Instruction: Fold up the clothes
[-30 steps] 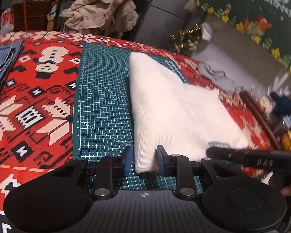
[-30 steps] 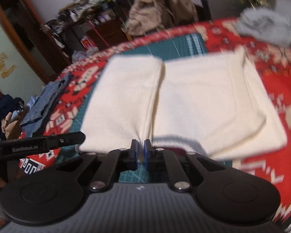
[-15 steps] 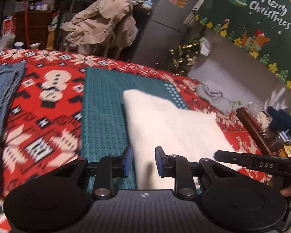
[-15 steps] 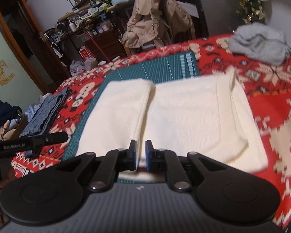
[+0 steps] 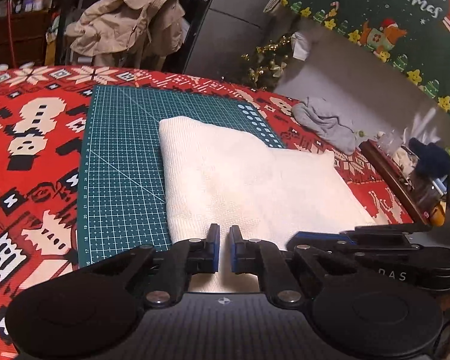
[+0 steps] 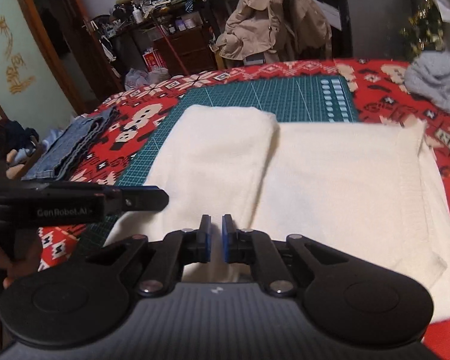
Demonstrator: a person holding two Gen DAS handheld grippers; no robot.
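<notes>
Jaws of the left gripper [image 5: 223,241] have just been closing and are seen nearly together, with only a narrow slit left and nothing clamped; those of the right gripper [image 6: 216,231] are drawn together too, empty. Just ahead of both pairs, a cream knitted garment [image 5: 243,180] is laid flat and folded, its long axis running crosswise to the jaws. One folded panel is doubled over on the side toward the left jaws, a ribbed border being seen at the far end. Beneath it, a green cutting mat [image 5: 123,162] is left bare beyond the left jaws. Outward, red patterned tabletop [image 5: 30,156] is exposed, with folded jeans [image 6: 72,147] well apart and a grey garment [image 6: 438,87] near the far edge.
</notes>
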